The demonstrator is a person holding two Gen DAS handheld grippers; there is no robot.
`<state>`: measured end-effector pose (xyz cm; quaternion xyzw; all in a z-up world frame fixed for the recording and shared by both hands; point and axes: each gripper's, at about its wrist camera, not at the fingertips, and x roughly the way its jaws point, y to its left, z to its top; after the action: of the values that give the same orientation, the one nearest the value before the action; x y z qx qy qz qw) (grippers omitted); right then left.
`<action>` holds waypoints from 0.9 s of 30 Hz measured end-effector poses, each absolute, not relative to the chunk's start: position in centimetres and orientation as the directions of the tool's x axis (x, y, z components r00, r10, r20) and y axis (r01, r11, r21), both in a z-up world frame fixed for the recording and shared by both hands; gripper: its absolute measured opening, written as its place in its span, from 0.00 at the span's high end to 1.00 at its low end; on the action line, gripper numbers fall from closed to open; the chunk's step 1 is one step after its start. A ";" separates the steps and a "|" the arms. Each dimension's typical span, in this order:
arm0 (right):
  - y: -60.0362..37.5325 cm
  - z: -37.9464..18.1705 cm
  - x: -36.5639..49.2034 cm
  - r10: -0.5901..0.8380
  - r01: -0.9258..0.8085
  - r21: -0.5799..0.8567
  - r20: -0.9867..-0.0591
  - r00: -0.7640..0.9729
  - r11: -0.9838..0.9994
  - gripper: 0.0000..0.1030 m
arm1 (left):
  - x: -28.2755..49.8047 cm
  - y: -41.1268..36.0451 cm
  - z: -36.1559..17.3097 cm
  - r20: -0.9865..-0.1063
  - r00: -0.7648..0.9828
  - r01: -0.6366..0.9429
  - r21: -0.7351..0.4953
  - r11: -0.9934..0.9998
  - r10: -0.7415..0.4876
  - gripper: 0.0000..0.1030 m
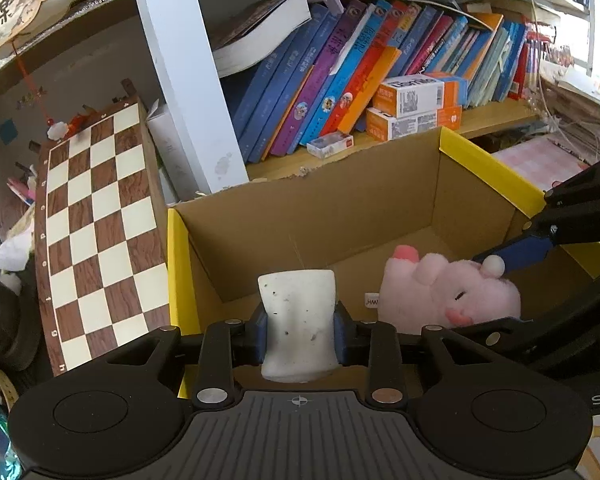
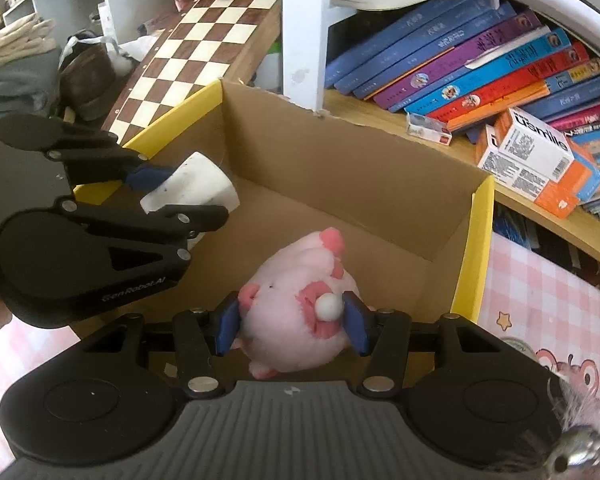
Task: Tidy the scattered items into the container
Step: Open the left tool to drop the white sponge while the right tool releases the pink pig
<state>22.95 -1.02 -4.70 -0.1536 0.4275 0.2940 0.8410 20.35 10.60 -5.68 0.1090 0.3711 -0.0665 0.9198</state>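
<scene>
Jaws first: left gripper [image 1: 299, 334] is clamped on a white foam block [image 1: 298, 322], blue pads pressing both of its sides, block upright between them. Right gripper [image 2: 292, 322] is clamped on a pink plush toy [image 2: 296, 312], pads squeezing its flanks.

Both loads are over the open cardboard box [image 1: 380, 200], the container with yellow-edged rims. Block sits near the box's left wall, toward the near edge; from the right wrist view it hangs above the floor by the left yellow rim, not resting on anything that I can see. Plush is toward the right side of the box, low over the floor; whether it already touches the cardboard I can't tell, the gripper body hides its underside.

Progress, judged: the two items in hand are carried in but not released, so neither counts as tidied. Box floor otherwise looks bare apart from a small paper tag. What's left: let go of both items inside. Whether more scattered items wait outside is unclear; the pink checked cloth [image 2: 540, 300] beside the box shows nothing loose in the part visible. Chessboard [image 1: 96, 232] and books [image 1: 340, 72] behind the box look like background, not task items.
</scene>
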 end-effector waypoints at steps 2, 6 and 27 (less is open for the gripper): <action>-0.9 -4.7 22.9 0.362 -0.632 -0.016 -0.809 0.463 0.775 0.51 | 20.3 10.6 -5.7 -0.697 0.716 0.204 0.149 0.967 -0.044 0.69; -0.7 -4.7 22.9 0.359 -0.637 -0.025 -0.809 0.466 0.771 0.51 | 20.2 10.6 -5.7 -0.698 0.714 0.207 0.146 0.967 -0.047 0.68; -1.2 -3.7 22.3 0.341 -0.613 -0.051 -0.793 0.504 0.788 0.51 | 17.8 11.2 -2.9 -0.620 0.785 0.129 0.160 0.979 -0.002 0.22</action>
<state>22.34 -1.21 -3.73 -0.1652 0.4113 0.2803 0.8514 17.76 11.23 -2.86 0.0971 0.3261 -0.0347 0.9397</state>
